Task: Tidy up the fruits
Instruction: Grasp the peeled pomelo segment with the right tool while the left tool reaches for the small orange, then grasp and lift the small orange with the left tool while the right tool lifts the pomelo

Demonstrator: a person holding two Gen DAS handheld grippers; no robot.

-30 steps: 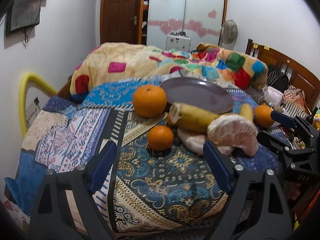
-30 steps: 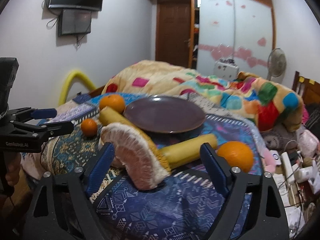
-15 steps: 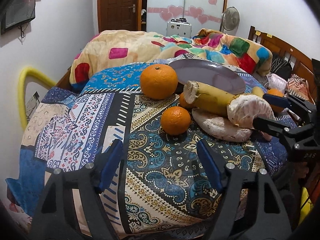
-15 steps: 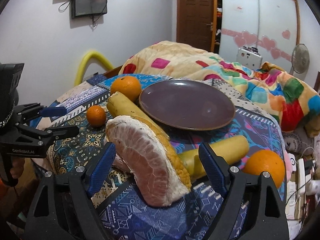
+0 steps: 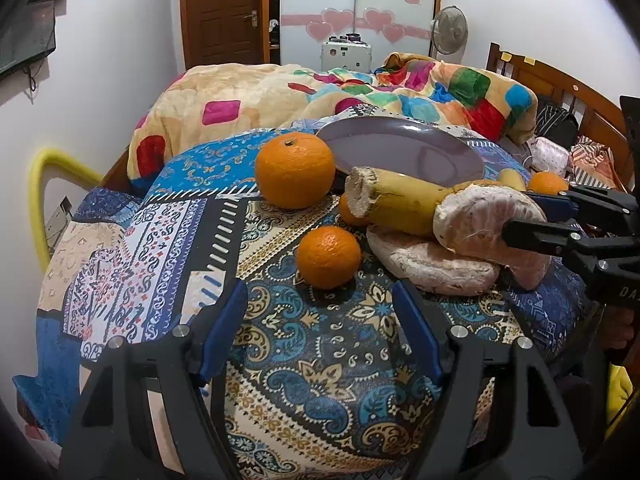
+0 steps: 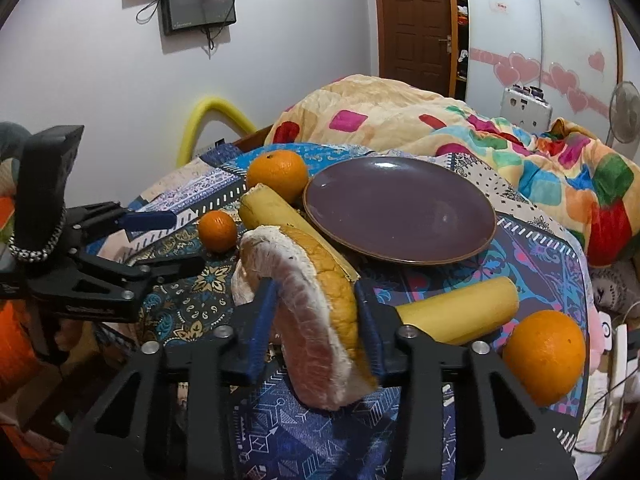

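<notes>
**Right gripper pinches a pomelo wedge on a patterned bedspread**

The right gripper [image 6: 316, 320] has just been closing, and its blue pads now press both flanks of a peeled pomelo wedge [image 6: 320, 320]. The wedge is a thick crescent: pale pink, fibrous flesh on one face, spongy orange-yellow pith on the other. It stands on edge on the bedspread [image 6: 280, 440], a smooth printed cloth of blue, cream and gold paisley.

The left gripper [image 5: 320, 332] hangs with its jaws spread and nothing between them, above the cloth and just short of a small orange [image 5: 328, 257] with dimpled, glossy skin.

Behind the wedge lies a banana [image 6: 280, 212], matte yellow with a rough, torn pale end. A large orange [image 6: 277, 176] sits beside a round, shallow purple plate [image 6: 400, 208] with a glazed sheen and a thin brown rim; the plate holds nothing. A fluffy quilt [image 6: 400, 120] in bright patches is heaped beyond.

Only the left wrist view shows a second pomelo piece [image 5: 436, 266], lying flat under the gripped wedge. It also shows the right gripper from the side, clamped on the wedge.

Only the right wrist view clearly shows a second banana [image 6: 460, 308], smooth and blunt-ended, and another large orange [image 6: 544, 356] near the bed's edge.
</notes>
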